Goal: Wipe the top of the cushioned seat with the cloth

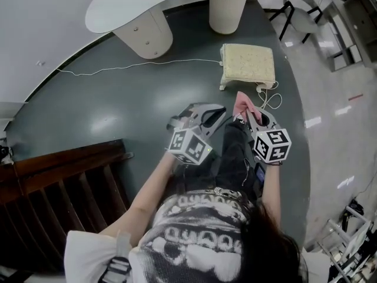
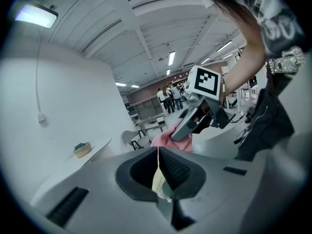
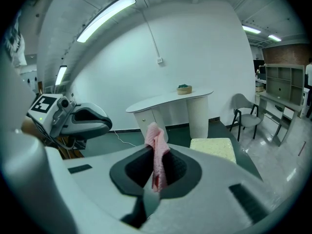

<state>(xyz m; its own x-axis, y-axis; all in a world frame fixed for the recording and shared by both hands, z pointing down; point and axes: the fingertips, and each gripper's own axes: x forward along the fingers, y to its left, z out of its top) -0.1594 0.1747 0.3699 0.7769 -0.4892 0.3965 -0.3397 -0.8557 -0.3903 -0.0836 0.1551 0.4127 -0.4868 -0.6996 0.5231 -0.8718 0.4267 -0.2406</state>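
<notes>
Right tool (image 3: pixel 155 165) is clamped on the pink cloth (image 3: pixel 156 136), dead center of its view. Left tool (image 2: pixel 158 162) is squeezed nearly closed with nothing in it. The cloth looks light and floppy, so I'd pinch it mid-fold. The cushioned seat (image 1: pixel 248 63) sits on the floor (image 1: pixel 118 111) ahead, upper right, and looks squishy on top.

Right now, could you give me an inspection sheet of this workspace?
Surface: cushioned seat, cream top bare, standing on the dark floor.
Job's things: pink cloth, held off the seat.
Clutter: small bowl on the desk.
Grippers: right tool shut on the cloth; left tool beside it, jaws together, with a pale scrap between them that I cannot identify.
Cables: white cable runs across the floor to the seat.
Surroundings: white curved desk, chair, dark wooden furniture.
</notes>
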